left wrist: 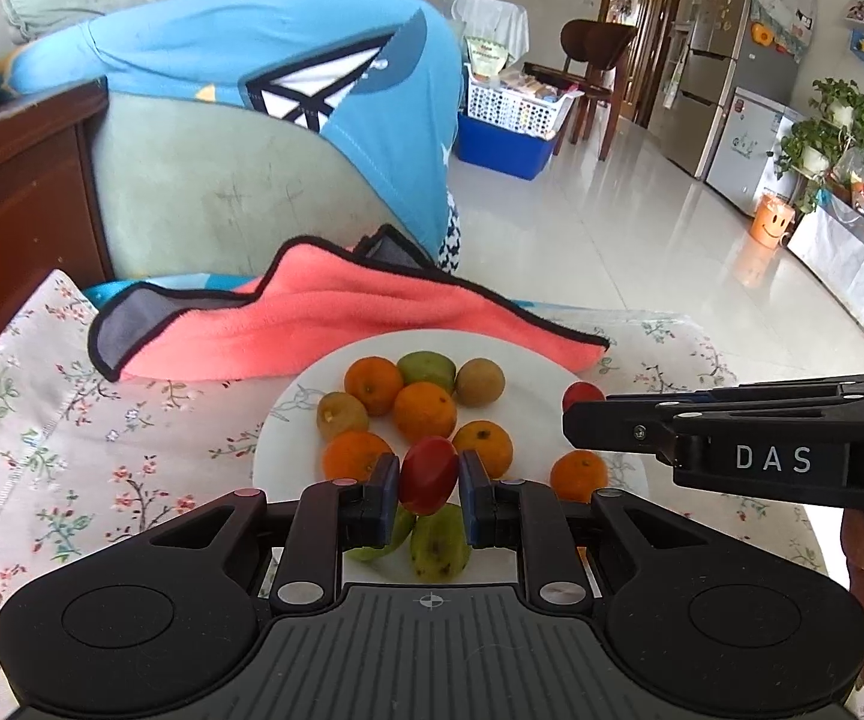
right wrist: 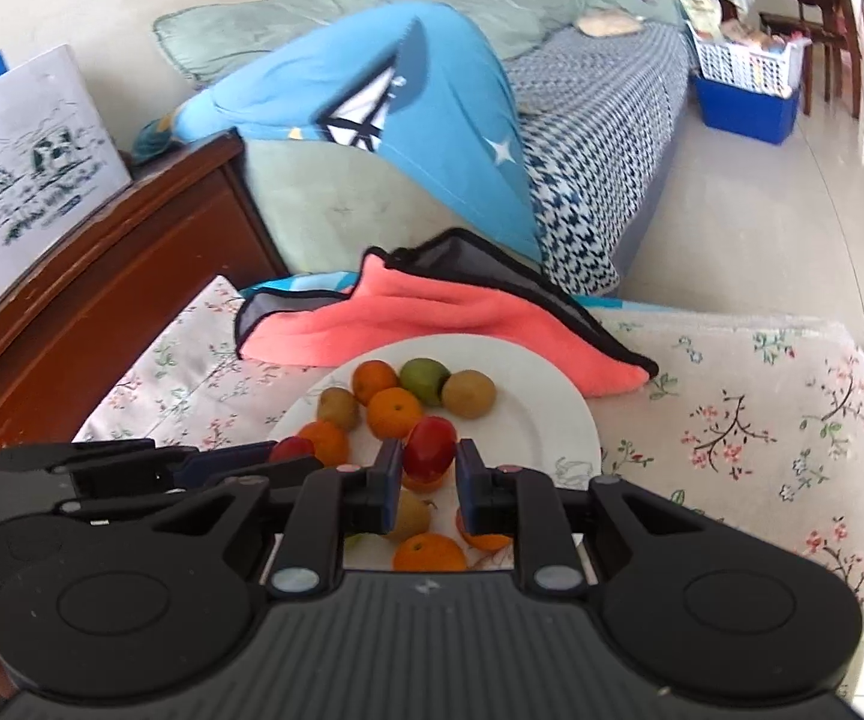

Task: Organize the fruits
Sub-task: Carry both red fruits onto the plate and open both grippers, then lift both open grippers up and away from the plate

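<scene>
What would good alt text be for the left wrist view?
The left hand-held gripper is shut on a small red oval fruit above a round white plate of oranges, kiwis and green fruits on a floral tablecloth. The right hand-held gripper enters from the right, holding another red fruit.

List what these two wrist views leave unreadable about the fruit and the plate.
- Left wrist view: the left gripper and its body hide the white plate's near rim and parts of the green fruits.
- Right wrist view: the right gripper covers the near oranges; full fruit count unknowable.
</scene>
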`<state>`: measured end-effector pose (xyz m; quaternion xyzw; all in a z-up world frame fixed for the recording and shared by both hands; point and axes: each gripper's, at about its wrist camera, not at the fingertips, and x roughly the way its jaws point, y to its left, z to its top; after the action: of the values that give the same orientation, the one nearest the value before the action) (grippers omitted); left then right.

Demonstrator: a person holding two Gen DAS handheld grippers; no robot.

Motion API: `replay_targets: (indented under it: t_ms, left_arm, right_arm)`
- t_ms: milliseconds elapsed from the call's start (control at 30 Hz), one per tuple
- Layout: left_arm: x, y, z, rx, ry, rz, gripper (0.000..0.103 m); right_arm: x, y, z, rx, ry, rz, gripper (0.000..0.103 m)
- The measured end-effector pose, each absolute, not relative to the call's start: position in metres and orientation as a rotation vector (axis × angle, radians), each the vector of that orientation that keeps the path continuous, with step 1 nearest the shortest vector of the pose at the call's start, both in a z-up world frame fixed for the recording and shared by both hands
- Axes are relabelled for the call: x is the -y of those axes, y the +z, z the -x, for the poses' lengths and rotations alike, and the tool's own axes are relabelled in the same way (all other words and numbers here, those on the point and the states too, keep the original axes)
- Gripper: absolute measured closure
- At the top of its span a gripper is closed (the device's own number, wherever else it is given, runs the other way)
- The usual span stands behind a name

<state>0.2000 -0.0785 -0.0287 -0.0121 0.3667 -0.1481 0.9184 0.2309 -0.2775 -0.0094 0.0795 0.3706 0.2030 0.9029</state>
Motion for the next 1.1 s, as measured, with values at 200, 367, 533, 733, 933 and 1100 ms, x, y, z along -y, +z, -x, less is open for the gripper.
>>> replay_targets:
  t_ms: [200, 367, 533, 733, 933, 1100]
  left_arm:
    - [0.08, -0.032, -0.208, -0.763, -0.302, 0.04, 0.084]
    - [0.08, -0.032, -0.211, -0.757, -0.289, 0.057, 0.081]
    - [0.079, -0.022, -0.207, -0.733, -0.246, 0.064, 0.033]
    - [0.073, -0.008, -0.201, -0.737, -0.202, 0.09, 0.01]
    - [0.075, -0.002, -0.188, -0.78, -0.157, 0.041, 0.006]
    - [0.075, -0.002, -0.178, -0.825, -0.111, 0.011, 0.004]
  right_arm:
    - [0.28, -0.02, -0.243, -0.796, 0.397, -0.192, 0.084]
    - [0.281, -0.026, -0.248, -0.812, 0.386, -0.226, 0.08]
    - [0.284, -0.025, -0.25, -0.816, 0.374, -0.253, 0.081]
    - [0.289, -0.013, -0.248, -0.802, 0.353, -0.287, 0.08]
    - [0.288, -0.004, -0.24, -0.816, 0.32, -0.28, 0.07]
    - [0.287, 0.006, -0.227, -0.813, 0.282, -0.269, 0.053]
